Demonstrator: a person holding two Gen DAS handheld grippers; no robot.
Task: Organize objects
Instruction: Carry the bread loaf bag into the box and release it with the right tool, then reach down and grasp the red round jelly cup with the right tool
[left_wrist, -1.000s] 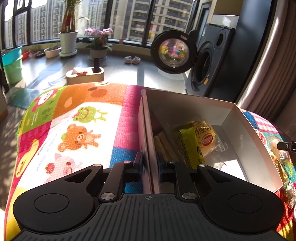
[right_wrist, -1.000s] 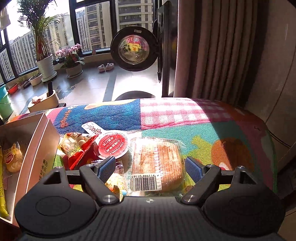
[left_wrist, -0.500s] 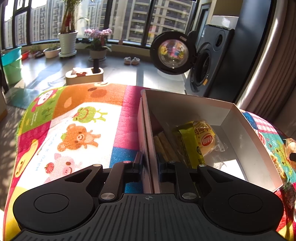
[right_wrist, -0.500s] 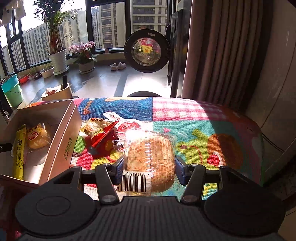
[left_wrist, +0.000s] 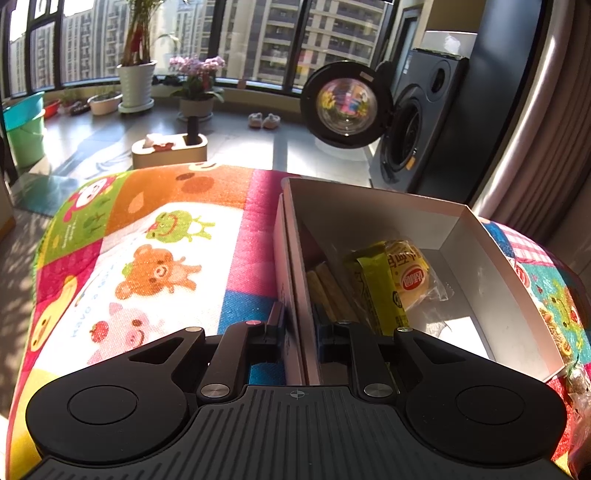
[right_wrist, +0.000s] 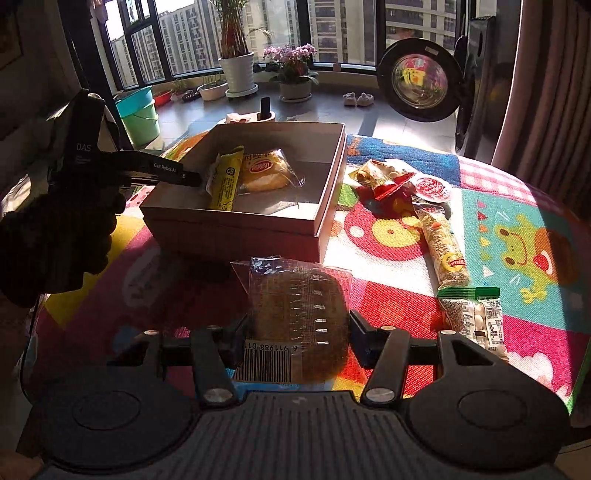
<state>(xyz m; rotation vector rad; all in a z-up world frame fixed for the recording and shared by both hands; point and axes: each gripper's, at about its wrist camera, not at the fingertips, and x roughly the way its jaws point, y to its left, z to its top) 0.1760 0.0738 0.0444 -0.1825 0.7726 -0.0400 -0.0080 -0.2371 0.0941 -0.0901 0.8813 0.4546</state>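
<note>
- Two fingers of the left gripper (left_wrist: 300, 325) pinch the near-left wall of the cardboard box (left_wrist: 491, 258) in the left wrist view, one finger outside and one inside, the jaws narrow on that wall.
- Inside the box lie a yellow-green snack packet (left_wrist: 373, 280), a wrapped yellow cake (left_wrist: 410, 280) beside it, and pale stick-shaped snacks (left_wrist: 328, 291) against the left wall.
- The box sits on a bright cartoon-animal play mat (left_wrist: 147, 258).
- In the right wrist view the right gripper (right_wrist: 297, 330) holds a clear-wrapped brown bread (right_wrist: 299, 314) between its jaws, the barcode end nearest the camera, on the near side of the box (right_wrist: 236, 225).
- The left gripper (right_wrist: 192, 179) reaches in from the left, held by a dark-gloved hand (right_wrist: 55, 236).
- To the right of the box the mat (right_wrist: 517, 240) carries a red-and-yellow snack bag (right_wrist: 384, 173), a round red-lidded cup (right_wrist: 430, 186), a long seed bar (right_wrist: 443, 243) and a green-topped packet (right_wrist: 472, 314).
</note>
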